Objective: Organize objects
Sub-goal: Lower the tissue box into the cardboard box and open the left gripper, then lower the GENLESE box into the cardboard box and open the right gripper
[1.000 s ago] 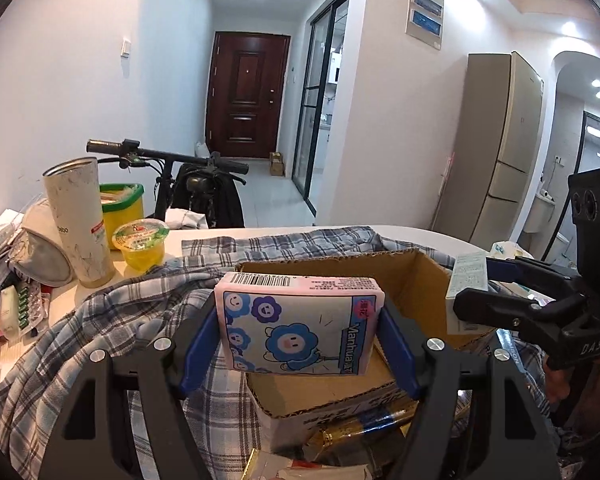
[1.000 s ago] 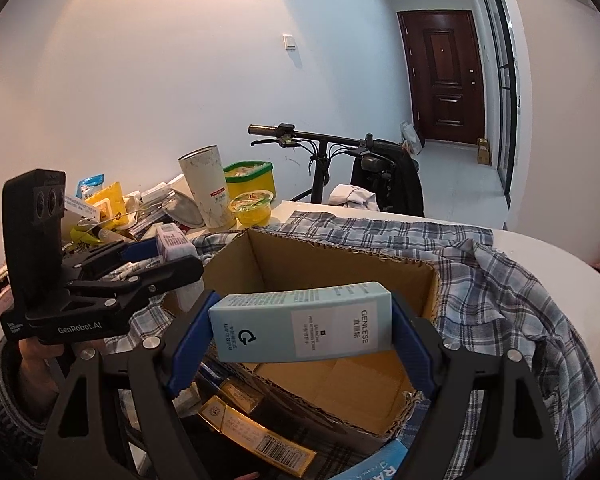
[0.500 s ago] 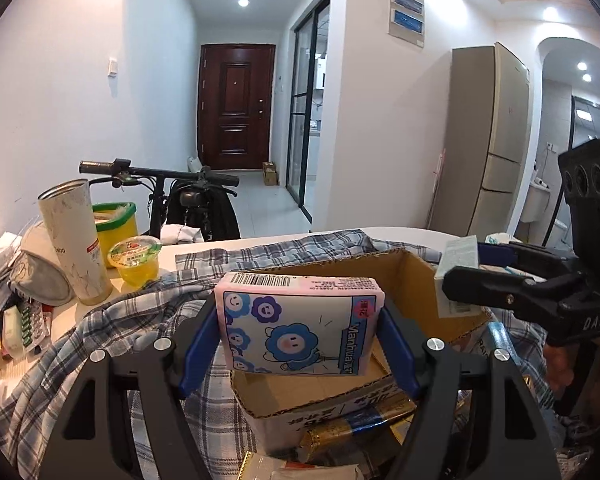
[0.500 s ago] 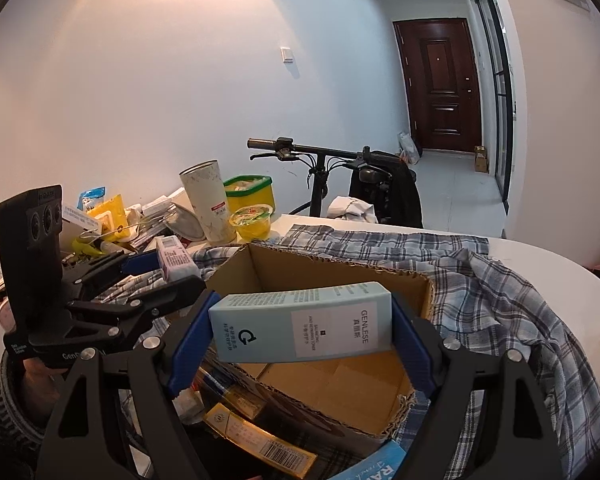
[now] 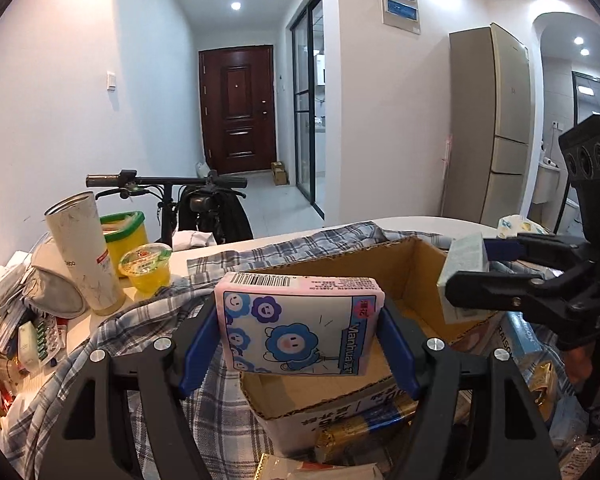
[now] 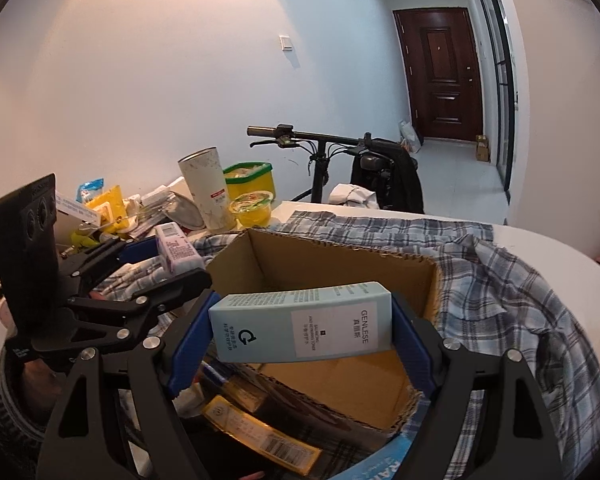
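Note:
My left gripper (image 5: 300, 340) is shut on a pink tissue pack with blue flowers (image 5: 298, 324), held above the near-left rim of an open cardboard box (image 5: 412, 264). My right gripper (image 6: 300, 328) is shut on a pale green GENLESE carton (image 6: 302, 326), held over the near edge of the same box (image 6: 340, 256). Each gripper shows in the other's view: the right one (image 5: 472, 276) with its carton at the box's right side, the left one (image 6: 168, 256) with the pink pack at the box's left.
The box lies on a plaid shirt (image 6: 500, 264) on a white table (image 6: 560, 264). At the left stand a white tumbler (image 5: 84, 252), a yellow tub (image 5: 126, 232), a jelly cup (image 5: 146, 268) and clutter. Gold and blue packages (image 6: 260, 436) lie by the box. A bicycle (image 5: 204, 204) stands behind.
Both grippers have risen a little with their loads; the box sits lower in both views. The right gripper's carton has moved closer over the box's right side.

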`<state>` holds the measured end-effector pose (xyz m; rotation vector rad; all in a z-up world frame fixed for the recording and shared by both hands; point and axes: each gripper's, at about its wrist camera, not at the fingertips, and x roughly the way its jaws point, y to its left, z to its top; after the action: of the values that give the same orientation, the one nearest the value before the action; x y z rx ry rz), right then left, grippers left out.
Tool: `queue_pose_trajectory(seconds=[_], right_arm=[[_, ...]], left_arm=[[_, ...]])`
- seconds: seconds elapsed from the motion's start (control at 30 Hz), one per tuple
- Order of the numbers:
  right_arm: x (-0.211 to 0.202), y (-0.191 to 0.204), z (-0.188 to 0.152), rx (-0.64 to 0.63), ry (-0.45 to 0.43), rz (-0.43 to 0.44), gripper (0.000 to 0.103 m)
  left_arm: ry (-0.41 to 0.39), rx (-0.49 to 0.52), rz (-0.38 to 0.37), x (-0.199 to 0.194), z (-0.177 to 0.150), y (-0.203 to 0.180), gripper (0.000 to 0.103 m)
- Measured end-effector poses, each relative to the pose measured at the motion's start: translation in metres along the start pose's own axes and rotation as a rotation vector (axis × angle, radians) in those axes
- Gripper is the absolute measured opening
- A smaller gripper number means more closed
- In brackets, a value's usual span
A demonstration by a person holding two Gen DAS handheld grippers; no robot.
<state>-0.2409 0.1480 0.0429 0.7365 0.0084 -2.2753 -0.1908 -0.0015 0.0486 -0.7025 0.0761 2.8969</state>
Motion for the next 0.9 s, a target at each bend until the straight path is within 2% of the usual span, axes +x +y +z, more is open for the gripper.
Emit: queue_pose_trajectory(seconds=[0.2,0.27,0.37,0.4,0.5,0.63,0.77,0.9], right_arm=[[0.001,-0.002,0.001,0.033,-0.002,0.009,0.081],[0.002,-0.010,0.001,0.081,-0.003,0.044,0.081],[0.001,-0.016,0.001,0.096,-0.014,0.035,0.081],[0.000,-0.018,0.001,0.103,-0.019,0.032,0.081],[-0.003,-0.018,0.003,0.112,-0.035,0.038,0.081],[0.000,-0.010,0.002,0.073,-0.027,0.009,0.081],[-0.001,-0.005,0.003,0.044,-0.035,-0.012,0.081],[-0.004,-0.005,0.004,0.045,-0.045,-0.047,0.081]], left_arm=[[0.028,-0.022,-0.046,0.004,-0.002,0.002,0.075],[0.035,-0.019,-0.035,0.005,-0.002,0.001,0.075],[0.029,-0.011,-0.012,0.002,-0.002,-0.001,0.075],[0.021,-0.009,-0.010,0.001,-0.002,-0.001,0.076],[0.010,-0.010,-0.001,0.000,-0.001,-0.001,0.088],[0.004,-0.055,-0.048,-0.005,0.001,0.003,0.088],[-0.014,-0.048,-0.001,-0.008,0.003,0.006,0.088],[-0.001,-0.101,0.010,-0.009,0.006,0.016,0.090]])
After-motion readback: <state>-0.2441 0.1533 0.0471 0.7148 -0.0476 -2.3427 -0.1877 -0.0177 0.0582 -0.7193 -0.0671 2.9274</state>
